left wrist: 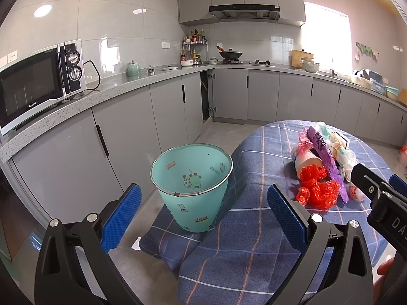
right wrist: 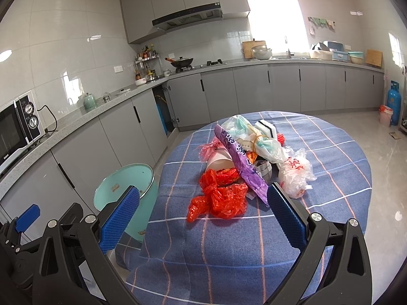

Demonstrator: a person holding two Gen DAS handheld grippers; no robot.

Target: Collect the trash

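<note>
A pile of trash lies on the round table with the blue plaid cloth (right wrist: 318,152): a red plastic bag (right wrist: 221,195), a purple wrapper (right wrist: 241,162), a white paper cup (right wrist: 220,164), a clear bag with red print (right wrist: 295,175) and a pale green bag (right wrist: 264,145). The pile also shows in the left wrist view (left wrist: 320,167). A teal bin (left wrist: 193,185) stands on the floor left of the table, also in the right wrist view (right wrist: 122,188). My left gripper (left wrist: 203,211) is open and empty above the bin. My right gripper (right wrist: 203,211) is open and empty, just short of the red bag.
Grey kitchen cabinets and a counter (left wrist: 122,86) run along the left and back walls, with a microwave (left wrist: 33,84) on the left. A cabinet door (left wrist: 207,94) stands ajar in the corner. A blue gas cylinder (right wrist: 393,101) stands at the far right.
</note>
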